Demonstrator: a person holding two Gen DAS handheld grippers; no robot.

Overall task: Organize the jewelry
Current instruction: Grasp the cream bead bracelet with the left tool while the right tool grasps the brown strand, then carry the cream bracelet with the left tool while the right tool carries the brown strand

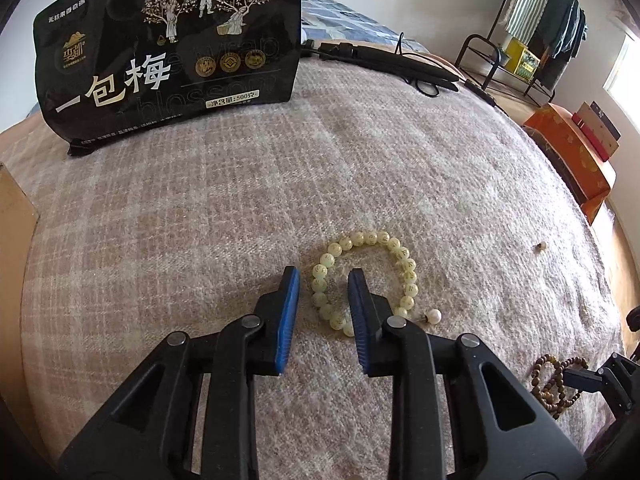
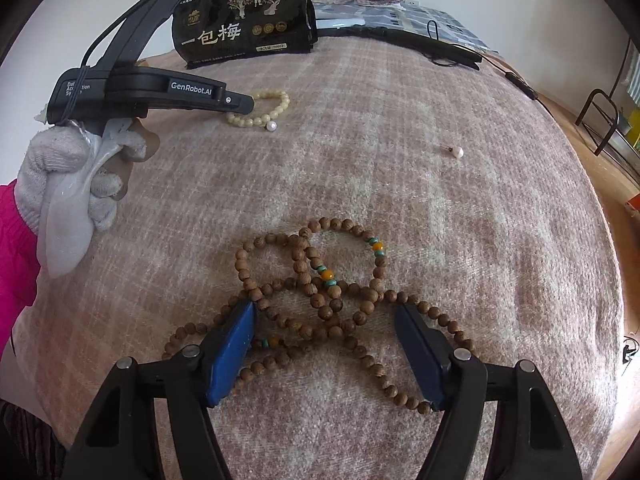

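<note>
L gripper [image 1: 323,278]: jaws part open, straddling one side of pale bead bracelet [image 1: 366,276]; one blue pad outside the loop, other inside; not closed on beads, nothing held.
R gripper [image 2: 325,314]: jaws wide open, low over tangle of wooden bead strand [image 2: 320,296]; beads lie betw. the pads; whether the pads touch them, can't tell; no grip.
Pale bracelet: flat on bed blanket [image 1: 200,208], mid-bed; white pearl [image 1: 434,315] at its end.
Wooden strand: looped on itself w/ orange + teal accent beads, nearer the bed's near edge than the bracelet.
Loose pearl [image 2: 457,152]: alone on blanket, well apart from both, twd right edge.
Black snack bag [image 1: 172,48]: upright at bed's far edge.
Black folded stand [image 1: 384,58]: lying along far edge, beside bag.
L hand [image 2: 76,168]: white knit glove, pink sleeve, gripping handle.
</note>
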